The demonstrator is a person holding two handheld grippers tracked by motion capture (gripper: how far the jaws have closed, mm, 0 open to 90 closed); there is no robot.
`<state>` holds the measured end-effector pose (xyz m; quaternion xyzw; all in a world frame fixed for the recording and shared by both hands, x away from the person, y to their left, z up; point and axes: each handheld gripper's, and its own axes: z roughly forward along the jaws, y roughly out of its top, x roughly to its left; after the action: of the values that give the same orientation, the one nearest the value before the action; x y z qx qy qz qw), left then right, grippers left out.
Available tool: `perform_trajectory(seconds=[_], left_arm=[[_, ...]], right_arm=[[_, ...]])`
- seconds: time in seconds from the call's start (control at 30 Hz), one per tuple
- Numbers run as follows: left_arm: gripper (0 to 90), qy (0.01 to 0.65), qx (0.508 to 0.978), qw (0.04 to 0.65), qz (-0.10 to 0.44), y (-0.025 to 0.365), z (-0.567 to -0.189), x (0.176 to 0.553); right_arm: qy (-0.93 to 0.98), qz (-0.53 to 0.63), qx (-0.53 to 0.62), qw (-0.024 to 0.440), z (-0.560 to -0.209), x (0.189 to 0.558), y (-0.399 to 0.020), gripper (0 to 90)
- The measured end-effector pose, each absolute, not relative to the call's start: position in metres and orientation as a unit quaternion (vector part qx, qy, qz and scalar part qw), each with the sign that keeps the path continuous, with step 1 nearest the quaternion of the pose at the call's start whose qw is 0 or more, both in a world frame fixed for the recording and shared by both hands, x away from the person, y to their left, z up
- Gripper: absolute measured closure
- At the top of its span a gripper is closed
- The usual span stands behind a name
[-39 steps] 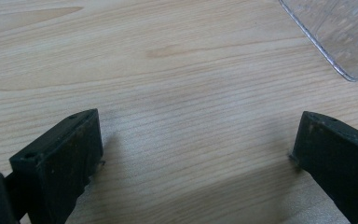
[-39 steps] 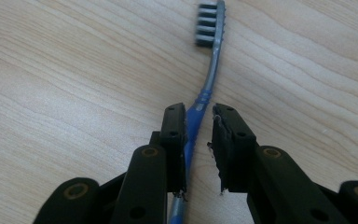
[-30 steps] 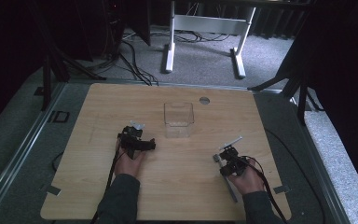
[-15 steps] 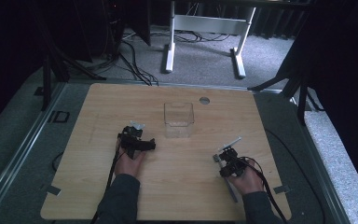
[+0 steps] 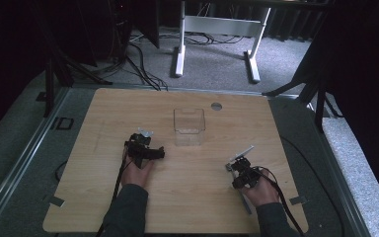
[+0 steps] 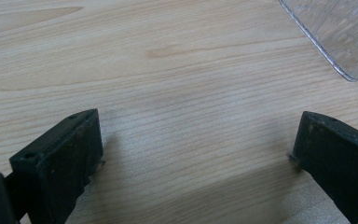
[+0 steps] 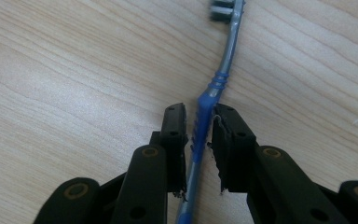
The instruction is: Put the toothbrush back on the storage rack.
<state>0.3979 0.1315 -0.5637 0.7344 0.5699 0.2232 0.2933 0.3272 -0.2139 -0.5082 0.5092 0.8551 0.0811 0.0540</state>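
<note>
A blue and grey toothbrush [image 7: 227, 56] runs between the jaws of my right gripper [image 7: 199, 128], its bristle head pointing away over the wood. The pads are shut on its blue grip section. From above, the toothbrush [image 5: 242, 154] slants across the right front of the table with my right gripper [image 5: 238, 168] on its middle. My left gripper [image 6: 196, 140] stands open over bare wood, nothing between its jaws. A clear plastic container [image 5: 189, 126] stands at the table's middle, just right of and beyond my left gripper [image 5: 145, 137]; its corner [image 6: 340, 32] shows at upper right.
The wooden table [image 5: 103, 118] has a small round grey cap [image 5: 216, 106] near its back edge. A white desk frame [image 5: 217, 29] and cables lie on the floor behind. Dark stands flank both back corners.
</note>
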Motion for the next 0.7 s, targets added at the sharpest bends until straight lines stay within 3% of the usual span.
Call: perform_trajectory(seconds=[0.7], left_arm=[[1.5, 0.570, 0.734, 0.293, 0.223, 0.1315, -0.5637, 0.3979]], right_arm=[[0.858, 0.055, 0.508, 0.045, -0.5142, 0.3313, -0.2134, 75.8]])
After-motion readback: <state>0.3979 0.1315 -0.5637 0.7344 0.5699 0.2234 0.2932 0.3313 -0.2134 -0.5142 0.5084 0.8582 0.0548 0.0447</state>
